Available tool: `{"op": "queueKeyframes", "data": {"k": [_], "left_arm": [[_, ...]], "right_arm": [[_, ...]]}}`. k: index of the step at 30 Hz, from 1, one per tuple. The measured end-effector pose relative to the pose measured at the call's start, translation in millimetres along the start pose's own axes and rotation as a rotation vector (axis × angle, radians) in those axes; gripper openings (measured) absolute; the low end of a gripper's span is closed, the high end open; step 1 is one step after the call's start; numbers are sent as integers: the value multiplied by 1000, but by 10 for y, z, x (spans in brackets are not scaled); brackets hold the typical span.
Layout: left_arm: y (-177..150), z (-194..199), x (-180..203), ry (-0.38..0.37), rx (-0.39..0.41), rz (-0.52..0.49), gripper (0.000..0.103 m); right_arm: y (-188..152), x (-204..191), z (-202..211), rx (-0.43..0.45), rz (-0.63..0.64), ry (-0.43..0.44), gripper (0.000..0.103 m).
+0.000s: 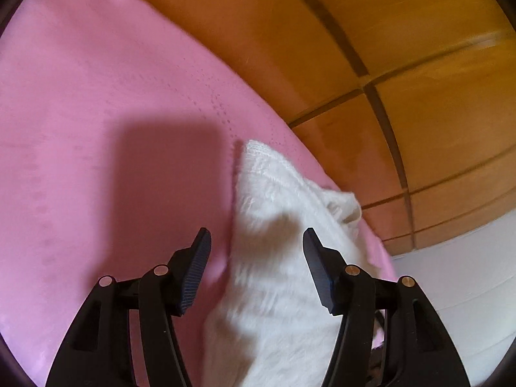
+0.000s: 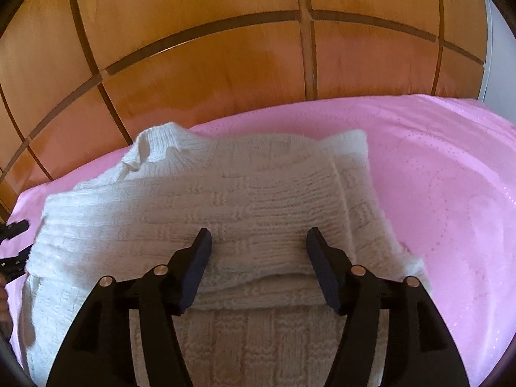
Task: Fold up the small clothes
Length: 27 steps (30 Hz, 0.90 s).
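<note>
A white knitted sweater point(image 2: 225, 193) lies partly folded on a pink bedspread point(image 2: 435, 177), with one layer laid over another. My right gripper point(image 2: 258, 242) is open and empty, hovering just above the folded layer's near edge. In the left wrist view the sweater point(image 1: 274, 258) shows as a white fuzzy shape running away from the camera. My left gripper point(image 1: 256, 242) is open and empty above the sweater's edge, its left finger over bare pink cloth. The left gripper's black tips point(image 2: 13, 229) show at the far left of the right wrist view.
A wooden panelled wall or wardrobe point(image 2: 209, 64) stands right behind the bed's far edge. A white surface point(image 1: 467, 274) lies past the bed's edge at right in the left wrist view. Bare bedspread point(image 1: 80, 129) stretches left of the sweater.
</note>
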<state>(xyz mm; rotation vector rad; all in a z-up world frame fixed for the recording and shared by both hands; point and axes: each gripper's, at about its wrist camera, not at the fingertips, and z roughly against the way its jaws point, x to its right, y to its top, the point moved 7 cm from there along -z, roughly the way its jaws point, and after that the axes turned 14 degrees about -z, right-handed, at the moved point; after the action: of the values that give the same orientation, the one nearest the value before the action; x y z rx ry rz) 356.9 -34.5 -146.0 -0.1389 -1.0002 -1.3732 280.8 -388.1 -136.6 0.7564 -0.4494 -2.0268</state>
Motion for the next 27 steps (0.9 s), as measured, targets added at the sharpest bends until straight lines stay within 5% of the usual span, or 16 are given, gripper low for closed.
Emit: {"op": "queueKeyframes", "data": {"k": [2, 4, 7, 8, 11, 13, 15, 20, 24, 27], "left_arm": [[52, -134, 22, -45, -9, 25, 57], [93, -233, 70, -46, -17, 19, 20], [177, -39, 340, -30, 80, -121, 11], [180, 30, 444, -3, 107, -178, 11], [141, 45, 643, 248, 122, -428, 11], [50, -198, 594, 439, 44, -560, 11], [-36, -436, 415, 517, -34, -562, 13], [-7, -223, 524, 548, 34, -512, 21], [-235, 42, 780, 540, 99, -608, 24], [-463, 20, 985, 503, 89, -664, 46]], "right_arm": [[-11, 13, -7, 0, 1, -2, 65], [-22, -3, -16, 4, 16, -13, 66], [-31, -8, -11, 12, 25, -20, 66], [-34, -10, -7, 15, 27, -21, 66], [-52, -42, -31, 19, 51, -49, 66], [-65, -89, -64, 20, 87, -90, 67], [-81, -120, -87, 25, 115, -120, 67], [-86, -101, -133, 24, 115, -126, 68], [-75, -94, -138, 22, 112, -123, 68], [-67, -93, -134, 24, 110, -121, 69]]}}
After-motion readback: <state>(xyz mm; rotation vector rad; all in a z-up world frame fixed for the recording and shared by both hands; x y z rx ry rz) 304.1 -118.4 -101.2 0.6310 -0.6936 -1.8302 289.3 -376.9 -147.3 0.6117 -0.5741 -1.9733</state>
